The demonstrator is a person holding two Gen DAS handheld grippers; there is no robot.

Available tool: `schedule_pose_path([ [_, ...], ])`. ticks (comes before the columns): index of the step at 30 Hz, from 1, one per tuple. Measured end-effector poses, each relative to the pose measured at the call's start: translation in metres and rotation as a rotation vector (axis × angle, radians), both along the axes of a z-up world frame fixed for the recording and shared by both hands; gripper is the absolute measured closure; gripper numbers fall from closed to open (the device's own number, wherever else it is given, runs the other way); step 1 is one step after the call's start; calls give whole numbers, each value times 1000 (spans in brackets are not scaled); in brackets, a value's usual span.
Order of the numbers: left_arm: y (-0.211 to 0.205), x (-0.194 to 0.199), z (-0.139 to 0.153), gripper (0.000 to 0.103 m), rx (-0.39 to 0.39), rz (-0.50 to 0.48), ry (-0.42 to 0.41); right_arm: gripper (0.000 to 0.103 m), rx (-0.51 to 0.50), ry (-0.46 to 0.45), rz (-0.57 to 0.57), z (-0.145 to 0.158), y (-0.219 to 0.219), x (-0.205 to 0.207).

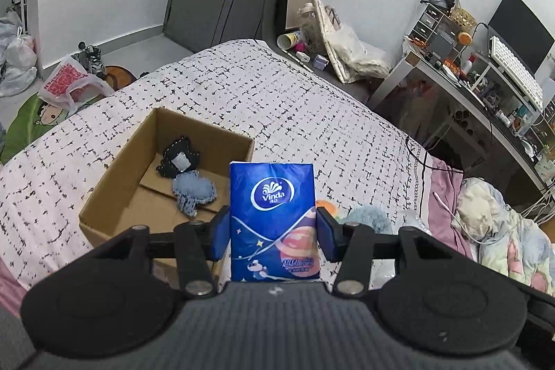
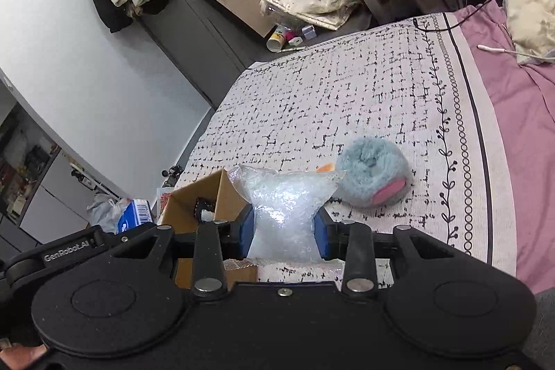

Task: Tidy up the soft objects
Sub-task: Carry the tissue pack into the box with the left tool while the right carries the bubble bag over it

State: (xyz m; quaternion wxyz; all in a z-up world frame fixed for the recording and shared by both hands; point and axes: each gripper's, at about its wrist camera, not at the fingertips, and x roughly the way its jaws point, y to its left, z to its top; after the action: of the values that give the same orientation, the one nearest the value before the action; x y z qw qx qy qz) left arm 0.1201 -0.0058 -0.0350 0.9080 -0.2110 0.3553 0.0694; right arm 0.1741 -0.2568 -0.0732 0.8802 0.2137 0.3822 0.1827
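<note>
My left gripper (image 1: 274, 231) is shut on a blue Vinda tissue pack (image 1: 272, 217), held upright above the bed beside the open cardboard box (image 1: 114, 179). Inside the box lie a black cloth item (image 1: 178, 158) and a pale blue knitted piece (image 1: 192, 191). My right gripper (image 2: 284, 231) is shut on a clear bubble-wrap bag (image 2: 284, 207), pinched at its middle, just right of the box (image 2: 194, 207). A fluffy grey-blue plush (image 2: 373, 175) with a pink patch rests on the bedspread to the right; the plush (image 1: 367, 219) also peeks past the left gripper's right finger.
The patterned bedspread (image 1: 277, 99) covers the bed; a pink sheet (image 2: 520, 127) and bundled bedding (image 1: 492, 231) lie at its right. A black cable (image 1: 421, 169) crosses the spread. A cluttered desk (image 1: 485, 82) stands right, bags (image 1: 69, 82) on the floor left.
</note>
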Motion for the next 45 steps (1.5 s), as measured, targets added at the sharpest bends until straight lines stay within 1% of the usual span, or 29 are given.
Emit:
schedule_pose_path([
  [8, 14, 20, -3, 53, -11, -10, -2, 68, -3, -15, -23, 7, 5, 10],
  [16, 28, 44, -7, 53, -11, -17, 2, 68, -12, -7, -29, 6, 18, 21],
  [22, 41, 58, -19, 53, -8, -16, -5, 68, -32, -1, -27, 2, 32, 30],
  [27, 60, 62, -36, 53, -46, 3, 13, 68, -59, -1, -22, -2, 45, 36],
  [32, 82, 62, -46, 53, -58, 37, 23, 68, -68, 5, -12, -7, 63, 42],
  [40, 119, 69, -69, 53, -118, 104, 78, 68, -82, 3, 26, -13, 99, 51],
  [45, 129, 70, -73, 53, -136, 99, 81, 68, -89, 13, 54, -16, 122, 57],
])
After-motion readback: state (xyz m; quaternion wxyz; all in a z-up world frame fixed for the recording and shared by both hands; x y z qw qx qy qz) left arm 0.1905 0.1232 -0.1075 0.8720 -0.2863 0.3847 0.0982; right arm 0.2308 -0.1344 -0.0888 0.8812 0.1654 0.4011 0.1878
